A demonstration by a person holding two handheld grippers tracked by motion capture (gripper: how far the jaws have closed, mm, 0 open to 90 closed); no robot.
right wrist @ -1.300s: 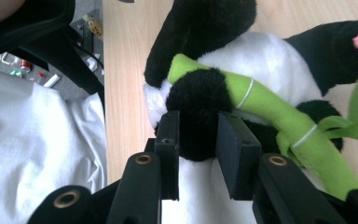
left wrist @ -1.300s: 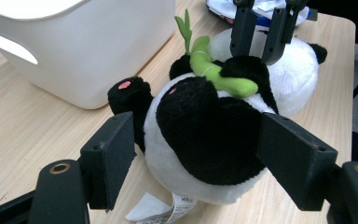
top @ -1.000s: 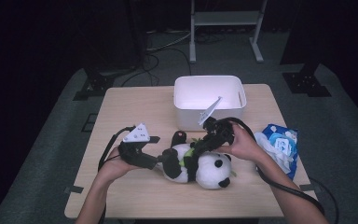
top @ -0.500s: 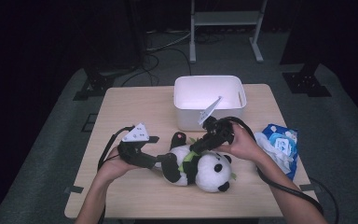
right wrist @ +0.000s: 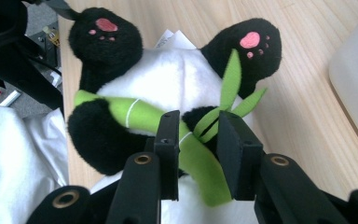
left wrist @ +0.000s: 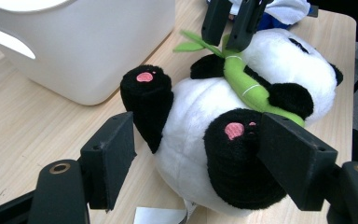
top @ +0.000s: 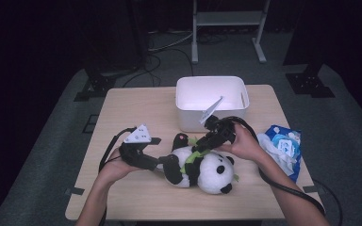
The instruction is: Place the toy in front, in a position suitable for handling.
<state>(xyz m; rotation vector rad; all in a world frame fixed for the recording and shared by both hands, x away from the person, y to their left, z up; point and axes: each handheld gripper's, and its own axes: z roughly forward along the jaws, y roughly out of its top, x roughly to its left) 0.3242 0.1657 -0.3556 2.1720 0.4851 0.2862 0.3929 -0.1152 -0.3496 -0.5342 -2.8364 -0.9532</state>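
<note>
Left gripper (top: 162, 162): clamps panda (top: 202, 167) leg | right gripper (top: 199, 147): jaws just easing around bamboo (right wrist: 191, 149)

the panda (top: 202, 165) is made of soft, matt plush, with a green felt-like bamboo stalk (right wrist: 186, 144). the table (top: 136, 108) is surfaced in pale, matt wood grain. the white bin (top: 212, 101) is moulded in smooth plastic, and matt black jaws are seen at the bottom of both gripper views.

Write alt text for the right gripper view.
The right gripper reaches its two black jaws around the green bamboo stalk on a plush panda lying on a wooden table. The panda's black paws with pink pads point away from the camera, and a white bin's edge shows at right.
</note>
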